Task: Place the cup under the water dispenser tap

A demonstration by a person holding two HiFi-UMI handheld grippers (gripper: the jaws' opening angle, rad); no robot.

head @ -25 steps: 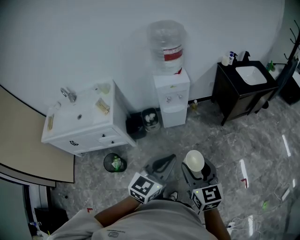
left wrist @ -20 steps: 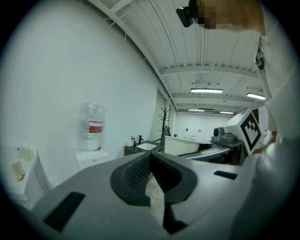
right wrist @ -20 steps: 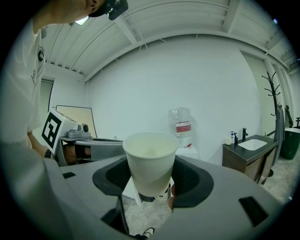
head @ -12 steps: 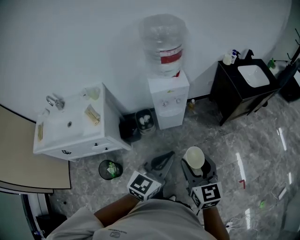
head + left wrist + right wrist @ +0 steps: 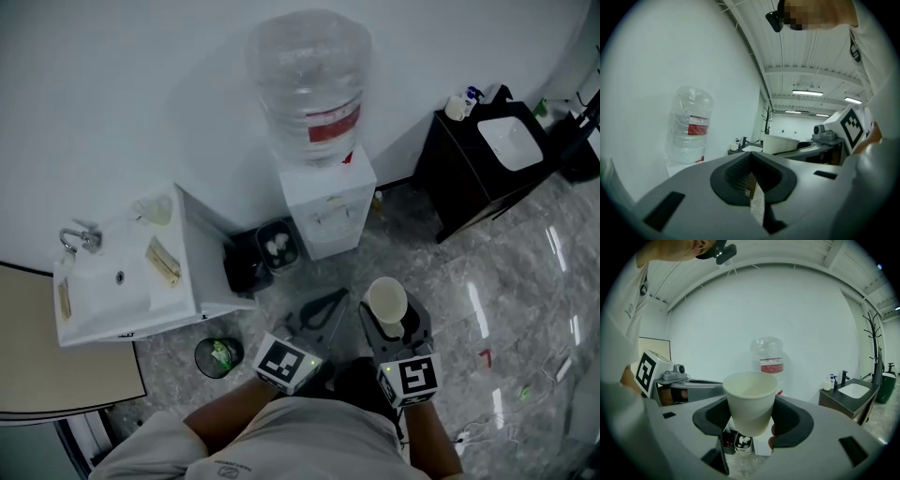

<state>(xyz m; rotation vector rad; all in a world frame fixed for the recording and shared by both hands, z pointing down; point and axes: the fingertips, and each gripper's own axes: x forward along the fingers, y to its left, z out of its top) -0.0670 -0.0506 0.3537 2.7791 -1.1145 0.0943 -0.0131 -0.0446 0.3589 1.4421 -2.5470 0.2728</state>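
The cup [image 5: 750, 404] hides the water dispenser [image 5: 766, 355]'s taps.

Head view, both arms. The left forearm [image 5: 223, 424] and right forearm [image 5: 428, 439] reach forward from the torso, side by side and near each other. Each ends behind its marker cube, the left cube [image 5: 284, 362] and the right cube [image 5: 410, 378].

Left gripper [image 5: 335, 299]: jaws brought together at the tips, with nothing between them, as its own view confirms [image 5: 751, 156].

Right gripper [image 5: 392, 317]: jaws apart and pressed on both sides of an upright cup [image 5: 385, 298]. In its own view the cup [image 5: 750, 399] stands between the pads [image 5: 751, 417].
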